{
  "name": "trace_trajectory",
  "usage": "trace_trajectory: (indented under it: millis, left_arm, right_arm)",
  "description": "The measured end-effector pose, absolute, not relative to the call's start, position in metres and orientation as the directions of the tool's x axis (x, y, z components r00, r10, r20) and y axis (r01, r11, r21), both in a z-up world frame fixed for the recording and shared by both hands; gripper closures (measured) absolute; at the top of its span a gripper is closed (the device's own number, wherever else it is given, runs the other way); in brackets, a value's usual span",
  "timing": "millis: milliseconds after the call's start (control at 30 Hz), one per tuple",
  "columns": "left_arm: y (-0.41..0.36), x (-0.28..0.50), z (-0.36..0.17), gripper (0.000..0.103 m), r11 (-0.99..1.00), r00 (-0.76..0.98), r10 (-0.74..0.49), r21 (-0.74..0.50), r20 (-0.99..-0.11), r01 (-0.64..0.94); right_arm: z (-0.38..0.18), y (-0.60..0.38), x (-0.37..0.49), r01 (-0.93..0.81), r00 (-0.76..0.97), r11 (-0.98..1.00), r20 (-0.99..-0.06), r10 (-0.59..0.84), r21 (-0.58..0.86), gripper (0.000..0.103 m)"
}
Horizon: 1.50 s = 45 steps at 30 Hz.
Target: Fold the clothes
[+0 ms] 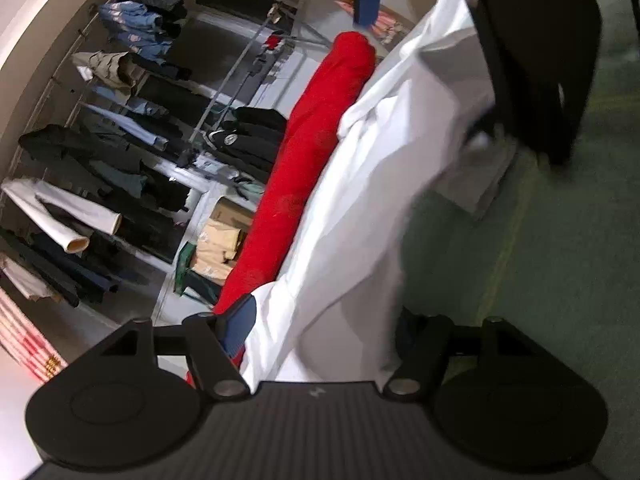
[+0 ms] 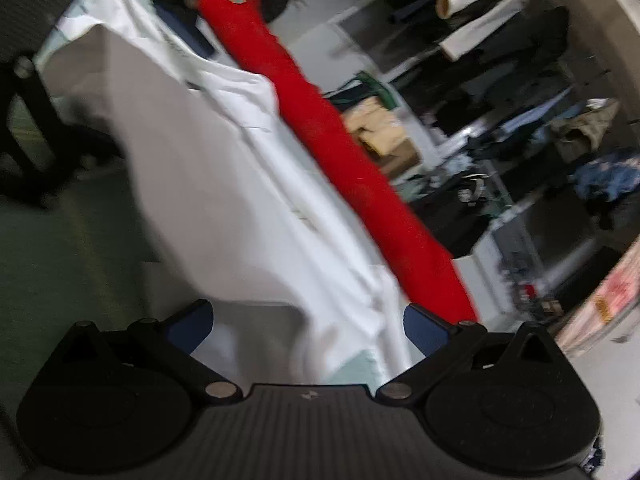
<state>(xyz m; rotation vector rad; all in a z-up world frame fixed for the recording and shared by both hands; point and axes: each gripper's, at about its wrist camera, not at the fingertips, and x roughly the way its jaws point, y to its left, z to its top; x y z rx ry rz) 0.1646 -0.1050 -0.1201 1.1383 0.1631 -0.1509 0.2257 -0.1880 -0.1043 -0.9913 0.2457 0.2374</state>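
Observation:
A white garment (image 1: 380, 160) with a long red part (image 1: 312, 152) hangs stretched in the air between my two grippers. In the left wrist view its bunched end fills the gap of my left gripper (image 1: 324, 332), which is shut on it. The right gripper's black body (image 1: 532, 60) shows at the garment's far end, top right. In the right wrist view the same white cloth (image 2: 224, 168) and red part (image 2: 360, 168) run into my right gripper (image 2: 308, 328), shut on that end. The left gripper's body (image 2: 24, 80) is at top left. Both views are blurred.
A green surface (image 1: 560, 260) lies under the garment. Behind it stand racks of hanging clothes (image 1: 120, 120), a white fabric roll (image 1: 60, 216) and a cardboard box with beige cloth (image 1: 224, 240). Pink striped fabric (image 1: 24, 340) shows at the edge.

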Motion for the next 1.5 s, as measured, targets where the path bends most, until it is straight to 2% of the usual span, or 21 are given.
trace_trajectory:
  millis: [67, 233, 300, 400, 467, 500, 533, 600, 700, 800, 900, 1067, 1300, 1500]
  left_arm:
    - [-0.103, 0.166, -0.115, 0.033, 0.405, 0.978, -0.04, 0.892, -0.203, 0.201]
    - [-0.097, 0.169, -0.104, 0.032, 0.39, 0.98, -0.047, 0.899, -0.196, 0.198]
    - [-0.094, 0.17, -0.099, 0.031, 0.384, 0.98, -0.051, 0.902, -0.193, 0.197]
    - [-0.096, 0.168, -0.09, 0.031, 0.357, 0.985, -0.066, 0.917, -0.162, 0.175]
    - [-0.1, 0.163, -0.082, 0.031, 0.346, 0.99, -0.085, 0.928, -0.117, 0.139]
    - [-0.1, 0.163, -0.081, 0.031, 0.351, 0.988, -0.086, 0.925, -0.126, 0.148]
    - [-0.1, 0.162, -0.08, 0.031, 0.356, 0.987, -0.087, 0.921, -0.135, 0.157]
    - [-0.098, 0.161, -0.084, 0.031, 0.356, 0.981, -0.086, 0.915, -0.171, 0.191]
    - [-0.093, 0.161, -0.096, 0.031, 0.345, 0.965, -0.08, 0.902, -0.248, 0.26]
    - [-0.09, 0.154, -0.109, 0.032, 0.318, 0.947, -0.098, 0.892, -0.307, 0.322]
    - [-0.088, 0.154, -0.115, 0.032, 0.306, 0.946, -0.102, 0.895, -0.308, 0.325]
    - [-0.092, 0.16, -0.116, 0.032, 0.314, 0.943, -0.108, 0.889, -0.314, 0.332]
    - [-0.093, 0.153, -0.118, 0.031, 0.38, 0.938, -0.097, 0.858, -0.334, 0.345]
    - [-0.084, 0.164, -0.109, 0.031, 0.466, 0.955, 0.014, 0.847, -0.296, 0.255]
  right_arm:
    - [-0.101, -0.194, 0.231, -0.28, 0.951, 0.524, -0.308, 0.036, -0.805, 0.0]
    - [-0.099, -0.226, 0.247, -0.304, 0.924, 0.502, -0.379, -0.052, -0.81, 0.0]
    - [-0.093, -0.235, 0.247, -0.279, 0.934, 0.472, -0.351, -0.068, -0.836, 0.0]
    - [-0.076, -0.232, 0.241, -0.16, 0.973, 0.379, -0.211, -0.096, -0.912, 0.0]
    - [-0.07, -0.228, 0.231, -0.011, 0.993, 0.273, -0.043, -0.112, -0.962, 0.0]
    - [-0.068, -0.225, 0.227, 0.066, 0.992, 0.223, 0.041, -0.115, -0.973, 0.0]
    - [-0.067, -0.224, 0.224, 0.104, 0.99, 0.197, 0.082, -0.116, -0.975, 0.0]
    - [-0.07, -0.225, 0.22, 0.067, 0.993, 0.202, 0.045, -0.11, -0.977, 0.0]
    - [-0.084, -0.228, 0.218, -0.11, 0.984, 0.262, -0.143, -0.11, -0.959, 0.0]
    - [-0.102, -0.229, 0.214, -0.221, 0.962, 0.289, -0.257, -0.094, -0.931, 0.0]
    - [-0.114, -0.226, 0.213, -0.292, 0.938, 0.334, -0.336, -0.081, -0.896, 0.0]
    - [-0.119, -0.211, 0.211, -0.278, 0.948, 0.336, -0.314, -0.057, -0.9, 0.0]
    - [-0.126, -0.216, 0.218, -0.301, 0.935, 0.393, -0.349, -0.056, -0.869, 0.0]
    - [-0.115, -0.225, 0.214, -0.279, 0.942, 0.476, -0.335, -0.034, -0.834, 0.0]
